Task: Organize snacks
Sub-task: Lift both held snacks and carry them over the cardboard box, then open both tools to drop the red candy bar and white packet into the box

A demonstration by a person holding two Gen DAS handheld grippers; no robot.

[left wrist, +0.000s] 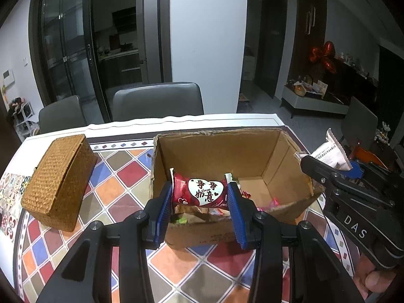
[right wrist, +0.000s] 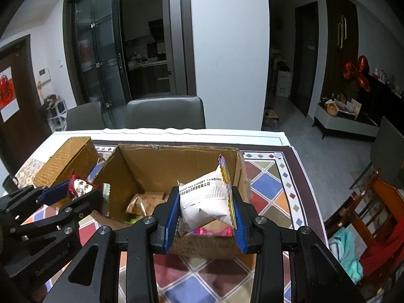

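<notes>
My left gripper is shut on a red snack packet with a white heart and writing on it. It hangs over the near edge of an open cardboard box. My right gripper is shut on a white snack packet with printed text, held over the same cardboard box. The left wrist view shows the right gripper with the white packet at the box's right side. The left gripper with the red packet appears at the left of the right wrist view. Several wrapped snacks lie in the box.
A woven brown basket box stands left of the cardboard box on the table's colourful diamond-patterned cloth. Two grey chairs stand behind the table. A thumb shows at the right edge. An orange chair is beside the table's right.
</notes>
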